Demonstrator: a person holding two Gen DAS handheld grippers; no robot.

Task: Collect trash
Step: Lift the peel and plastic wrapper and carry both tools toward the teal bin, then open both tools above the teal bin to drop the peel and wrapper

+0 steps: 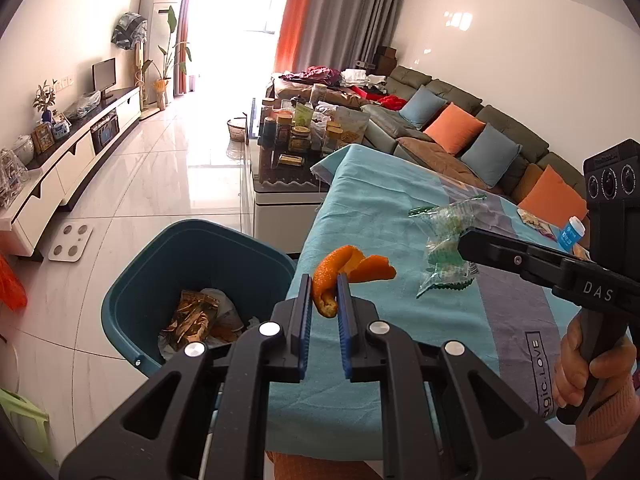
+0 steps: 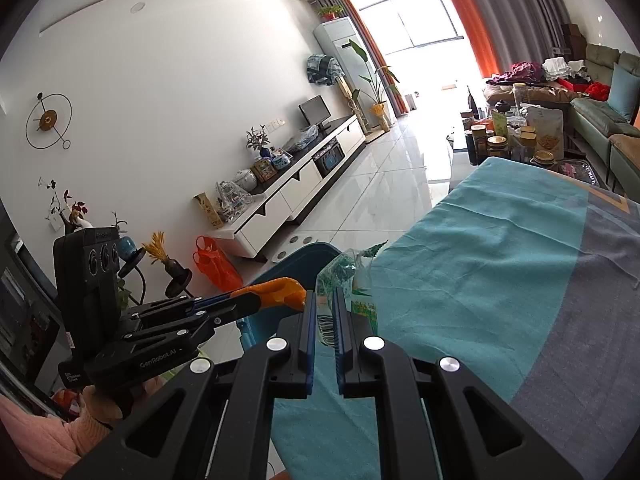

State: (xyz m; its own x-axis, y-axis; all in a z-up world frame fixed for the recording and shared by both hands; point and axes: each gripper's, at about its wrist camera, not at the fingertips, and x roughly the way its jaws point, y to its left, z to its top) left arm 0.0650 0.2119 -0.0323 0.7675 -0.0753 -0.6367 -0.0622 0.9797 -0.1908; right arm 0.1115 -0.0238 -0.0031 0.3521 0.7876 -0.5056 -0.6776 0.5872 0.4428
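A: Beside the teal-clothed counter (image 1: 360, 200), left gripper (image 1: 324, 300) pinches a curled orange peel (image 1: 344, 272); right gripper (image 2: 325, 312) clamps a crinkly green-and-clear plastic wrapper (image 2: 340, 276).

B: Carry both fully over the blue plastic bin (image 1: 168, 256) (already part-filled) before letting go.

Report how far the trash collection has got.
Done: wrappers already lie in the teal bin. In hand: left gripper clamps orange peel; right gripper clamps a clear green-printed wrapper. Left: drop both in, then the small packet and blue-labelled bottle on the cloth.
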